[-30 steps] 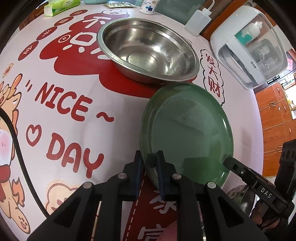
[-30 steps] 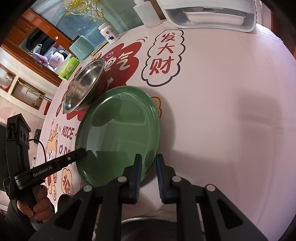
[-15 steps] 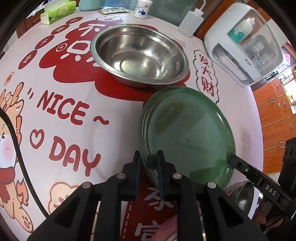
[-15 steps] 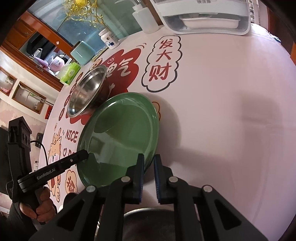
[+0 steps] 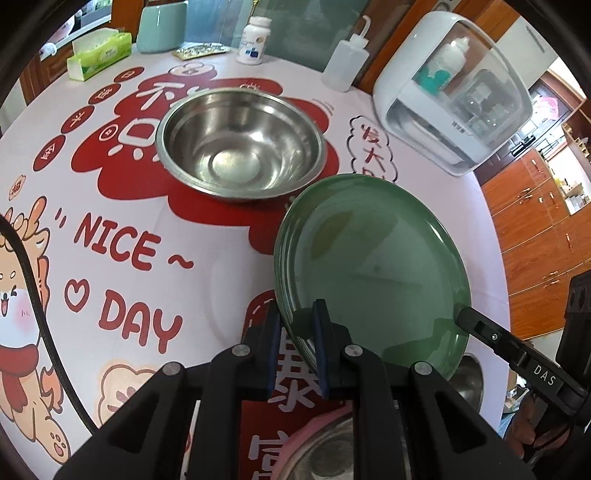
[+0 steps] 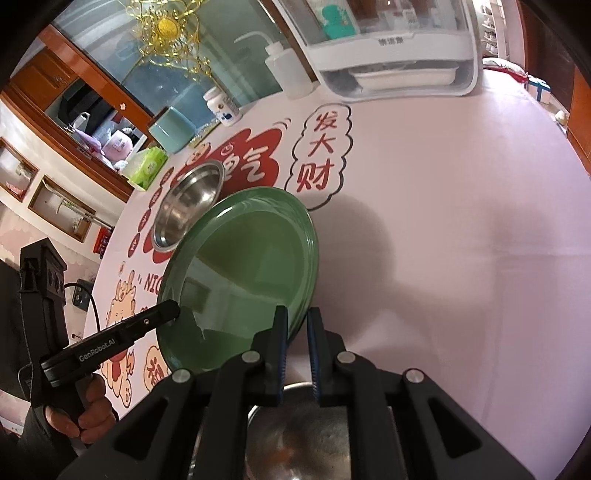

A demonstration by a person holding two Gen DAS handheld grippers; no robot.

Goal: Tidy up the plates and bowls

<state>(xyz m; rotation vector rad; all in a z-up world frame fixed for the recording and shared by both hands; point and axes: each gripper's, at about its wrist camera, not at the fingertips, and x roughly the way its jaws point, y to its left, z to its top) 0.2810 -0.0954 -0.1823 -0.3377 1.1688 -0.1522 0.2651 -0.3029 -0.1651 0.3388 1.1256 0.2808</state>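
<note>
A green plate [image 5: 373,273] is held up off the table, tilted, between both grippers. My left gripper [image 5: 297,317] is shut on its near left rim. My right gripper [image 6: 295,321] is shut on its opposite rim; the plate also shows in the right wrist view [image 6: 243,266]. The right gripper shows at the plate's right edge in the left wrist view [image 5: 509,343]. A large steel bowl [image 5: 240,146] sits on the table behind the plate, also in the right wrist view [image 6: 188,205]. Another steel bowl [image 6: 299,432] lies under the grippers, partly hidden.
A white appliance with a clear lid [image 5: 454,92] stands at the table's far right. A squeeze bottle [image 5: 345,61], a pill bottle [image 5: 255,38], a teal box [image 5: 160,29] and a green tissue pack [image 5: 98,55] line the far edge of the printed tablecloth [image 5: 122,229].
Both grippers have lifted the green plate higher and pulled it back toward me, away from the steel bowl. The plate stays gripped on both rims.
</note>
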